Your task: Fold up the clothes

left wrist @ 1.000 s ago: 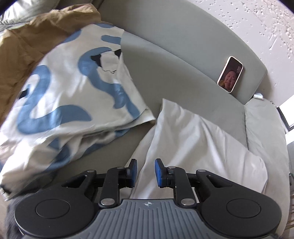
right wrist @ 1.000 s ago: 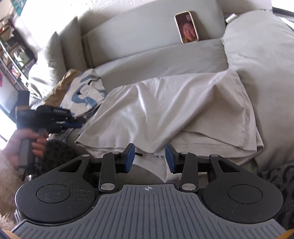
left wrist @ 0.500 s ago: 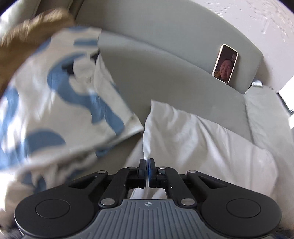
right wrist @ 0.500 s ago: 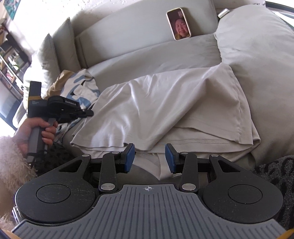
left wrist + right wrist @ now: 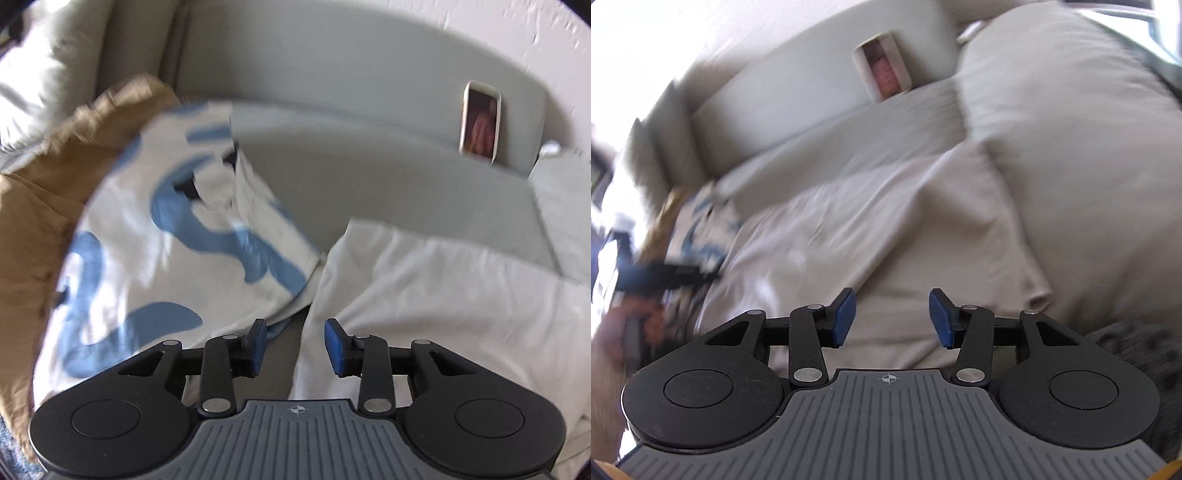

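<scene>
The right tongs [image 5: 892,317], black with blue pads, stand apart with nothing between them, their jaws having just been opening, over the near edge of a pale grey folded cloth garment [image 5: 886,229] lying on the light grey sofa [image 5: 1071,147]. At the sofa's left end, blurred, lies a white garment with blue print [image 5: 701,225] on a tan cloth [image 5: 666,206]. The left tongs [image 5: 665,277], dark and smeared, sit beside it, held by a hand [image 5: 631,328]. A white-cased phone [image 5: 882,66] leans against the sofa's backrest.
</scene>
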The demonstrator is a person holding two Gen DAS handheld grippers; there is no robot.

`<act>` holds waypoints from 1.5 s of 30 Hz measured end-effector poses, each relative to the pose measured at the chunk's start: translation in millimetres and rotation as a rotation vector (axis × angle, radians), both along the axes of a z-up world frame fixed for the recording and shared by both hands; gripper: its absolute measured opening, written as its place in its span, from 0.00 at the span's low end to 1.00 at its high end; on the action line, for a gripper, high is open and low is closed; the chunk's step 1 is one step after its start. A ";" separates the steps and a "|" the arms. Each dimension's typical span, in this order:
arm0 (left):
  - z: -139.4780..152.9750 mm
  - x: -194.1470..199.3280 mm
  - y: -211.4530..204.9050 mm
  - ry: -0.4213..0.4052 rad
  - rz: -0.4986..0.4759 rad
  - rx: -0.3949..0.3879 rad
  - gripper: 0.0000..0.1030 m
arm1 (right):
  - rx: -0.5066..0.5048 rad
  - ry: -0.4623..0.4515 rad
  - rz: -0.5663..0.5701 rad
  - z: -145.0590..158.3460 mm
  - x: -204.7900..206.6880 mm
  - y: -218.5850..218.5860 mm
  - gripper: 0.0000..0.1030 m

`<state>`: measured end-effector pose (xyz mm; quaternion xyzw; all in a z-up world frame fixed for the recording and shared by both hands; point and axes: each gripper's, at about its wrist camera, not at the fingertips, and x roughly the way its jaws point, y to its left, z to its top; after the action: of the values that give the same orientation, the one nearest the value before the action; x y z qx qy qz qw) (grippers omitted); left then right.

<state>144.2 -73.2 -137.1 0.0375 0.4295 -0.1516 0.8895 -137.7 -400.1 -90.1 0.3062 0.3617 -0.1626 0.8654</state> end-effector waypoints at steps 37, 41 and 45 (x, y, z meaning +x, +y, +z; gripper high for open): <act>-17.4 -68.1 -13.2 0.136 -0.134 -0.118 0.32 | -0.827 0.280 0.629 -50.5 78.9 84.3 0.01; -16.6 -68.6 -10.3 0.134 -0.130 -0.124 0.32 | -0.852 0.279 0.648 -40.9 71.2 84.0 0.00; -16.0 -66.6 -6.2 0.132 -0.119 -0.128 0.31 | -0.948 0.283 0.741 -30.0 49.3 92.1 0.00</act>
<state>77.6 -79.4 -153.1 -0.0041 0.4737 -0.2334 0.8491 -88.4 -308.0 -120.1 -0.2821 0.4437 -0.0333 0.8500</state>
